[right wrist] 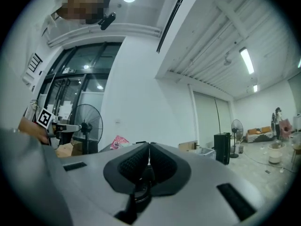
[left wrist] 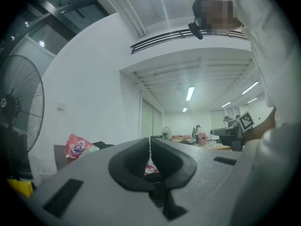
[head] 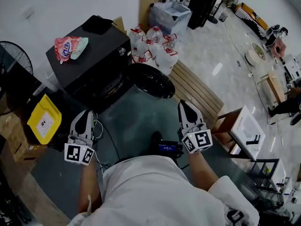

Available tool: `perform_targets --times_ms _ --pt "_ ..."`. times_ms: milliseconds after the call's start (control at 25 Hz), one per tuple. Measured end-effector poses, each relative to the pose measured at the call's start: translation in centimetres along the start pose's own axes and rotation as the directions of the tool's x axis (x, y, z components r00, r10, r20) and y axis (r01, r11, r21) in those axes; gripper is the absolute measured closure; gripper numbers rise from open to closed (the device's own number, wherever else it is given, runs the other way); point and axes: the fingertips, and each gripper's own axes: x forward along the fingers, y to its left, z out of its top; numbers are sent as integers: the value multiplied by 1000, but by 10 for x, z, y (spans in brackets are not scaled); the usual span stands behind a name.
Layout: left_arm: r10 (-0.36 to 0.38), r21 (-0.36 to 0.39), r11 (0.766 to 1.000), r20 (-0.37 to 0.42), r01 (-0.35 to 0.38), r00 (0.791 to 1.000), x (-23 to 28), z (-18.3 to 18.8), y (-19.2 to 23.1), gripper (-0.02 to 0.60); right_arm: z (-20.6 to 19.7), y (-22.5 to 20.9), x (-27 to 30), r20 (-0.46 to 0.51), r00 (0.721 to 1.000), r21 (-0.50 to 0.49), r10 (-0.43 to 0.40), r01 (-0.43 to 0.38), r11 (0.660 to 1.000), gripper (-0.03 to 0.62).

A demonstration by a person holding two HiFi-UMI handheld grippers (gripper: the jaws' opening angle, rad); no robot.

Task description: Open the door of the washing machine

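Note:
The black washing machine [head: 89,55] stands at the upper left of the head view, with a pink bag [head: 69,47] on its top. Its round dark door [head: 151,80] stands swung out to the right of the drum opening. My left gripper [head: 87,113] is held level in front of the machine, shut and empty, a short way from it. My right gripper [head: 183,105] is also shut with nothing in it, just below the door's edge. In the left gripper view the left gripper [left wrist: 150,147] has its jaws pressed together. The right gripper [right wrist: 149,154] looks the same in its own view.
Several water bottles [head: 153,44] stand behind the door, with a plastic bin [head: 169,14] beyond. A slatted wooden bench [head: 197,91] lies to the right. A yellow container [head: 44,118] and a fan [head: 14,60] are at the left. A white table [head: 247,131] stands at the right.

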Motion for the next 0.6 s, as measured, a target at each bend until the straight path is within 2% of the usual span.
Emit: perform_targets --times_ms 200,320,600 --pt "-49 -70 996 3 49 999 -40 -17 2 563 -12 37 -47 -19 998 16 -64 64 998 560" --pt "-81 -84 993 -1 81 997 -57 -23 -10 563 -21 53 -74 -46 995 24 -92 93 995 562" --pt "-83 -113 990 -37 78 996 -87 -36 -37 563 -28 71 -107 -89 994 21 -56 59 998 562"
